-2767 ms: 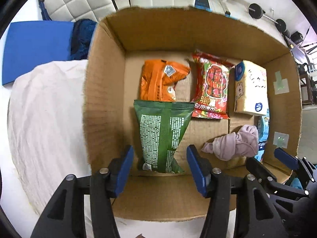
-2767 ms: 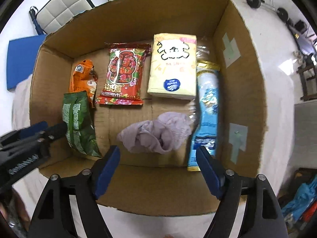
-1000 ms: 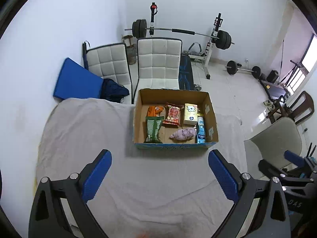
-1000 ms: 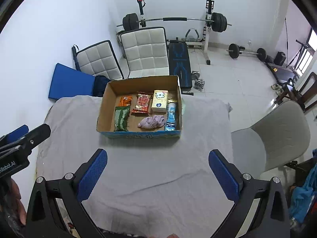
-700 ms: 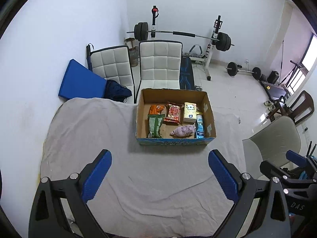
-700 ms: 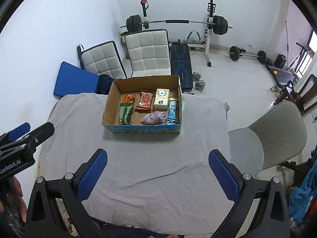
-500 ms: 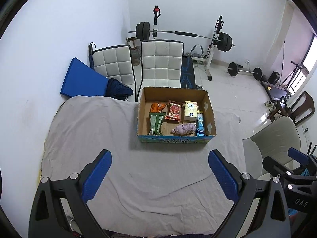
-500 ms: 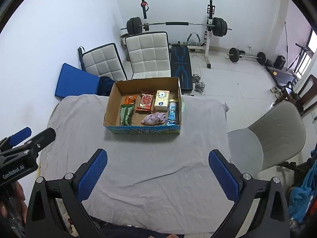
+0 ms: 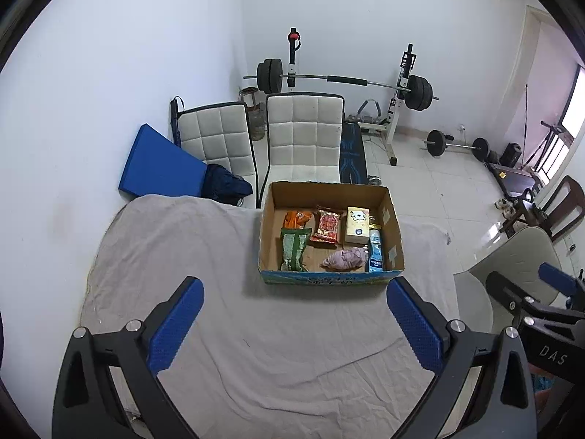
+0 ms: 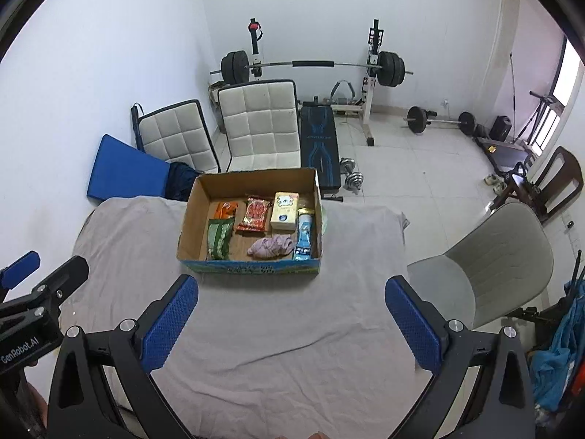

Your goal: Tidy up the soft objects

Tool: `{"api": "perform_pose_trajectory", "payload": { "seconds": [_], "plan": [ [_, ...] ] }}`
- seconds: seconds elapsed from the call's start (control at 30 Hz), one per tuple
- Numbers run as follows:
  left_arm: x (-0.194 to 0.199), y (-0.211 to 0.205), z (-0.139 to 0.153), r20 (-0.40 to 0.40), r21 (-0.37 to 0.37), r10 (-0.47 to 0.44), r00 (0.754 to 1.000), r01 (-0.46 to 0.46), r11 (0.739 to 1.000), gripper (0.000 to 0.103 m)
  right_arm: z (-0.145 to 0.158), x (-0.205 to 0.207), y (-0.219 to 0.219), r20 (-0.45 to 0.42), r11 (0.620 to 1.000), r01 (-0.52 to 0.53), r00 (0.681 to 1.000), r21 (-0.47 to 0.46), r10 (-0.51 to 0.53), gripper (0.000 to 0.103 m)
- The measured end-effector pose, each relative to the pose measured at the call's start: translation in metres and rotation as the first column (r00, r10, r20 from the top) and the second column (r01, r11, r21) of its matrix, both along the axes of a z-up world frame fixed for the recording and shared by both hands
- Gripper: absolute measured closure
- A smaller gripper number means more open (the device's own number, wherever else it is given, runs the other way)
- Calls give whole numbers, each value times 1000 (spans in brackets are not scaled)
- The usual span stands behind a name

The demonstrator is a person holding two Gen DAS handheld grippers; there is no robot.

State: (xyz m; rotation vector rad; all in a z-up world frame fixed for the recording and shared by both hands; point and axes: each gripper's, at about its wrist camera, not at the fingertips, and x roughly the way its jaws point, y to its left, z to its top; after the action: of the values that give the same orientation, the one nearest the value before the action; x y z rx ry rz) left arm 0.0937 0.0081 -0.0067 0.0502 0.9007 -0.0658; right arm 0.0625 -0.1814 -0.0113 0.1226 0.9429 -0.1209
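Observation:
An open cardboard box (image 9: 331, 277) (image 10: 250, 267) stands on a table under a grey cloth (image 9: 204, 256) (image 10: 278, 329). Inside lie a green packet (image 9: 292, 250) (image 10: 219, 242), an orange packet (image 9: 297, 218), a red packet (image 9: 326, 225) (image 10: 256, 214), a yellow tissue pack (image 9: 357, 225) (image 10: 284, 211), a blue packet (image 9: 375, 254) (image 10: 305, 237) and a crumpled pink cloth (image 9: 345, 258) (image 10: 271, 247). My left gripper (image 9: 292, 320) and right gripper (image 10: 290, 318) are both open, empty, and held high and well back from the box.
Two white padded chairs (image 9: 303, 139) and a blue mat (image 9: 157, 168) stand behind the table. A beige chair (image 10: 490, 256) is at the table's right. A barbell rack (image 10: 310, 66) and weights stand on the tiled floor beyond.
Both grippers have pulled far back and up from the box and opened wider; over the last second the view only drifted slightly. The items in the box have not moved.

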Motion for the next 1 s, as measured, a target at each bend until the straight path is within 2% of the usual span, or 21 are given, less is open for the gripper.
{"api": "perform_pose_trajectory", "payload": {
  "seconds": [1.0],
  "plan": [
    [13,0,2,21,-3,8,1000,-8,1000,0,3,10,-8,31,999,20,999,-26,-19,0]
  ]
}}
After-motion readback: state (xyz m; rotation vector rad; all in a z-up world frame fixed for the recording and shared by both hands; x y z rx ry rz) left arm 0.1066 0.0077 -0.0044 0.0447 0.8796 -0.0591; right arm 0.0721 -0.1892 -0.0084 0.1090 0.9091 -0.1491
